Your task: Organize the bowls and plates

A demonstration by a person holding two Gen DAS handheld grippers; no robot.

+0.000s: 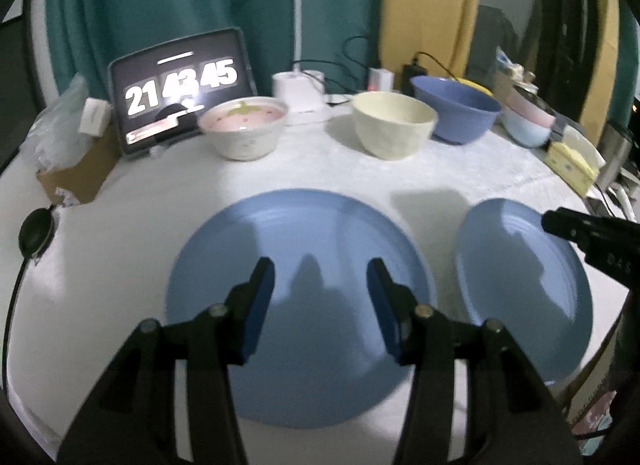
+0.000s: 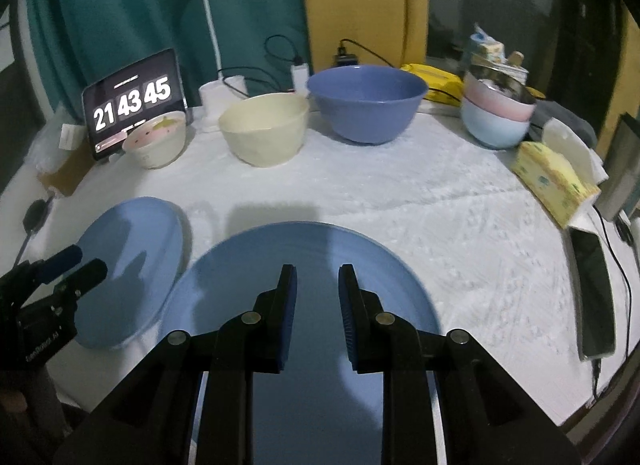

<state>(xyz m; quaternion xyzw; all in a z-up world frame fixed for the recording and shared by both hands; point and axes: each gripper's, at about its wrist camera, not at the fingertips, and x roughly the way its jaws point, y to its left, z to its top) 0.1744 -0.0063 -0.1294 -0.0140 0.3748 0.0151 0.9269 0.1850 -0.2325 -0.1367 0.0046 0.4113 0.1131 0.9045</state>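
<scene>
Two blue plates lie side by side on the white cloth. My left gripper (image 1: pixel 320 269) hovers over the left plate (image 1: pixel 300 225), open, nothing between its blue pads. My right gripper (image 2: pixel 317 271) hangs over the right plate (image 2: pixel 312 241), its jaws a narrow gap apart and open, with only the plate's surface showing between them. Each view catches the other gripper at its edge: the right gripper (image 1: pixel 556 223) over the right plate (image 1: pixel 512 265), the left gripper (image 2: pixel 82 263) over the left plate (image 2: pixel 132 233). At the back stand a strawberry bowl (image 2: pixel 156 141), a cream bowl (image 2: pixel 264 129) and a blue bowl (image 2: pixel 366 101).
Stacked pink and pale-blue bowls (image 2: pixel 496 117) sit at the back right beside a yellow tissue box (image 2: pixel 552 181). A phone (image 2: pixel 596 297) with its cable lies near the right edge. A tablet clock (image 2: pixel 132 101), a white lamp base (image 1: pixel 300 89) and a black round device (image 1: pixel 36 231) line the back and left.
</scene>
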